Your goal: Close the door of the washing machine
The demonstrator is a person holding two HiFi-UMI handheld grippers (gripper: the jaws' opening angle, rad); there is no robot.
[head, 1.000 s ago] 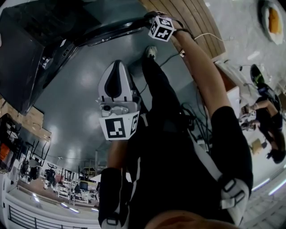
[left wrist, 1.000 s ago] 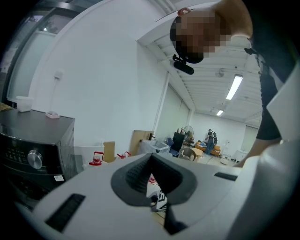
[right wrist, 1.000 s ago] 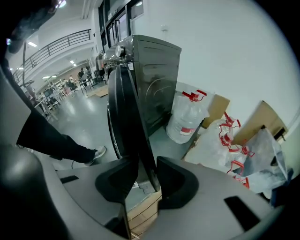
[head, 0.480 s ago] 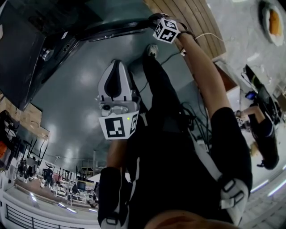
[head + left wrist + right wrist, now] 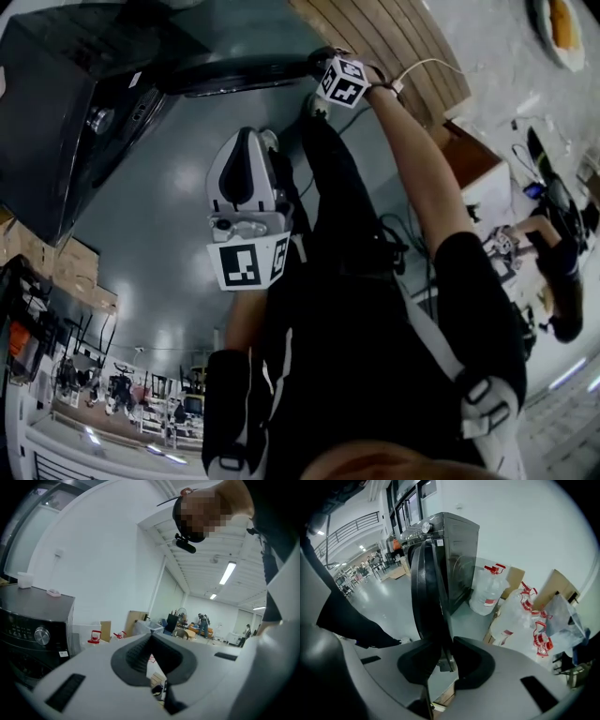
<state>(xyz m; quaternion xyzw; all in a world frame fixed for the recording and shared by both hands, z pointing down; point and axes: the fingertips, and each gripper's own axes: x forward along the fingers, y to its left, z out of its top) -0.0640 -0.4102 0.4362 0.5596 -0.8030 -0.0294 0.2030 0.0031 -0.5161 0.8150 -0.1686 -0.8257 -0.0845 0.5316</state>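
The dark washing machine (image 5: 56,122) stands at the upper left of the head view. Its round door (image 5: 234,70) hangs open, edge-on toward me. My right gripper (image 5: 319,64) is at the door's free edge. In the right gripper view the door's black rim (image 5: 426,588) runs between the jaws of the right gripper (image 5: 440,656). Those jaws have just been closing, and both pads now press on the rim. The machine's body (image 5: 459,545) rises behind it. My left gripper (image 5: 246,141) hovers mid-picture, away from the door. The left gripper (image 5: 151,637) is shut on nothing, and the machine's panel (image 5: 33,620) shows at its left.
Water jugs with red caps (image 5: 487,590) and cardboard boxes (image 5: 555,585) stand beside the machine against the wall. Wooden boards (image 5: 394,47) lie past the door. My leg and shoe (image 5: 314,108) stand just below the door. Cables (image 5: 412,253) trail on the floor, and a person (image 5: 553,272) sits at far right.
The right gripper and the door's edge have shifted together slightly in the head view, and the door lies a bit flatter toward the machine. The left gripper stays mid-picture.
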